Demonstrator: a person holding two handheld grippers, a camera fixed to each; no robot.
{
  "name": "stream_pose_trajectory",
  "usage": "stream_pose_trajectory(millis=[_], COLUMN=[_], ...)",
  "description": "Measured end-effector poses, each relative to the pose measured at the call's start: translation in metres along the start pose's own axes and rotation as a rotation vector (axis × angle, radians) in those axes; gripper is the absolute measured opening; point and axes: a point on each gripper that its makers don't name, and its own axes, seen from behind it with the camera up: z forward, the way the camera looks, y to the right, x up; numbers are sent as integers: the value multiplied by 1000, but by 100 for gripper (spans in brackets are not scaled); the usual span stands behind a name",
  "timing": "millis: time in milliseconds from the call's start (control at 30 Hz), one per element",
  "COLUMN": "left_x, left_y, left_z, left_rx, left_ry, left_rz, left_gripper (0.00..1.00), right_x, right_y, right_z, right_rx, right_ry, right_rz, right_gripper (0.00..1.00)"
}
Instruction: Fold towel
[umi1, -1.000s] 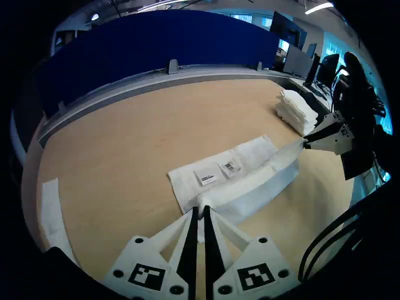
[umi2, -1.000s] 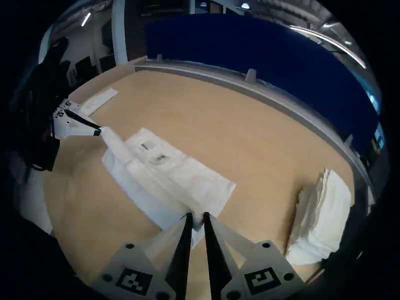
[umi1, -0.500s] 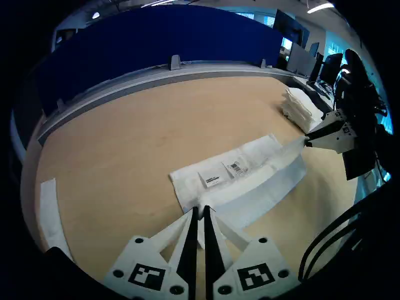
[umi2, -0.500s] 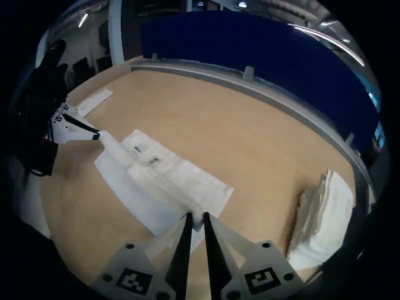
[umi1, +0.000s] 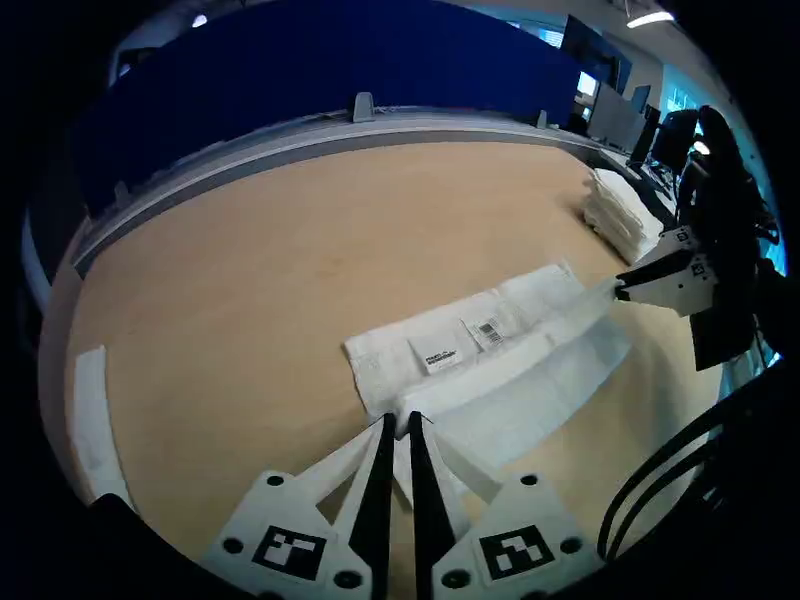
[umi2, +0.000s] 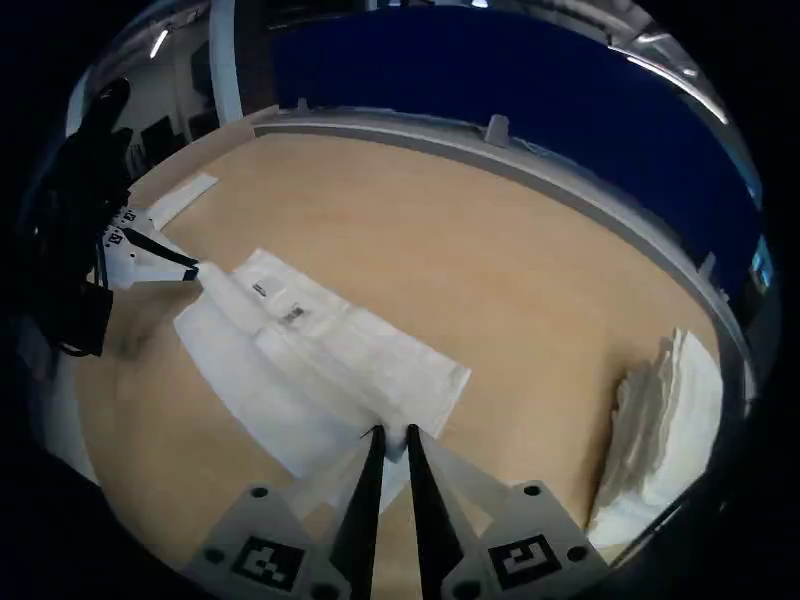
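Far left: narrow white cloth strip (umi1: 88, 420), well apart from white rectangular terry towel (umi1: 480, 350) lying mid pale wooden desk (umi1: 250, 260). At towel's near-left corner, left gripper (umi1: 400, 425) pinches the cloth; at near-right corner, right gripper (umi2: 392, 435) pinches too. Past towel's right end: stack of folded white towels (umi1: 620, 210).

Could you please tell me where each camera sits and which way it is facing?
Left gripper view: rides on the left tool, low over the table, looking across the towel toward the blue partition; its own two fingers show, shut on a towel corner.
Right gripper view: rides on the right tool at the towel's opposite end, facing that partition too; its own fingers show, shut on the towel.
Shared: towel, table, stack of folded towels, and each other's tool.
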Motion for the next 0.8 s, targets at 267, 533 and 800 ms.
stream_pose_trajectory(millis=[267, 533, 800], left_x=[-4, -3, 3], left_y=[-5, -8, -18], left_z=[10, 15, 15], left_rx=[15, 29, 50], left_ry=[-14, -14, -7], left_rz=[14, 34, 32], left_gripper=[15, 25, 60], right_x=[-6, 0, 5], right_y=[5, 16, 20], right_z=[7, 11, 11], right_rx=[-16, -61, -87], right_ry=[-16, -19, 1], right_rz=[-23, -88, -97], right_gripper=[22, 37, 79])
